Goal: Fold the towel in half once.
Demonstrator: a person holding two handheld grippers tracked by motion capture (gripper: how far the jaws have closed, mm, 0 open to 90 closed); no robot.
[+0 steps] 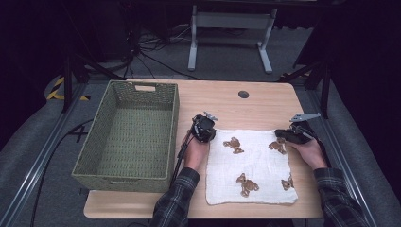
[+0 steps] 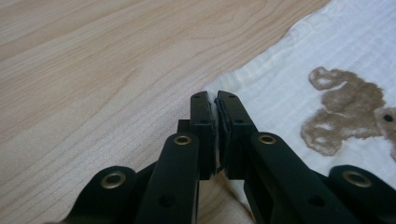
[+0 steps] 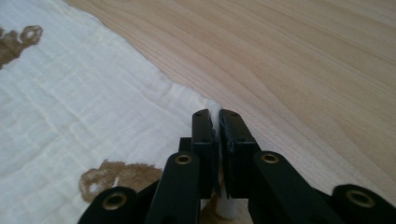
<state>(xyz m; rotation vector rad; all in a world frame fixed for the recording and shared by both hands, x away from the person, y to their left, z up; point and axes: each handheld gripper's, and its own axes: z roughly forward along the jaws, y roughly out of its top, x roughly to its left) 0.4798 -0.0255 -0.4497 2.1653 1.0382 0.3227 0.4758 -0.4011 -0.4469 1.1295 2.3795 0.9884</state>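
Observation:
A white cloth (image 1: 250, 165) printed with brown bears lies flat on the wooden table (image 1: 222, 101), right of centre. My left gripper (image 1: 206, 128) sits at the cloth's far left corner and is shut on that corner (image 2: 215, 100), a sliver of white fabric showing between its jaws. At the far right corner, my right gripper (image 1: 289, 134) is shut on the cloth's edge (image 3: 215, 112) in the same way. A brown bear print (image 2: 345, 109) lies just right of the left jaws. Both grippers rest low on the tabletop.
A large green woven basket (image 1: 127, 135) stands empty on the table's left half, close beside my left hand. A round cable hole (image 1: 243, 94) sits near the far edge. Bare wood runs behind the cloth.

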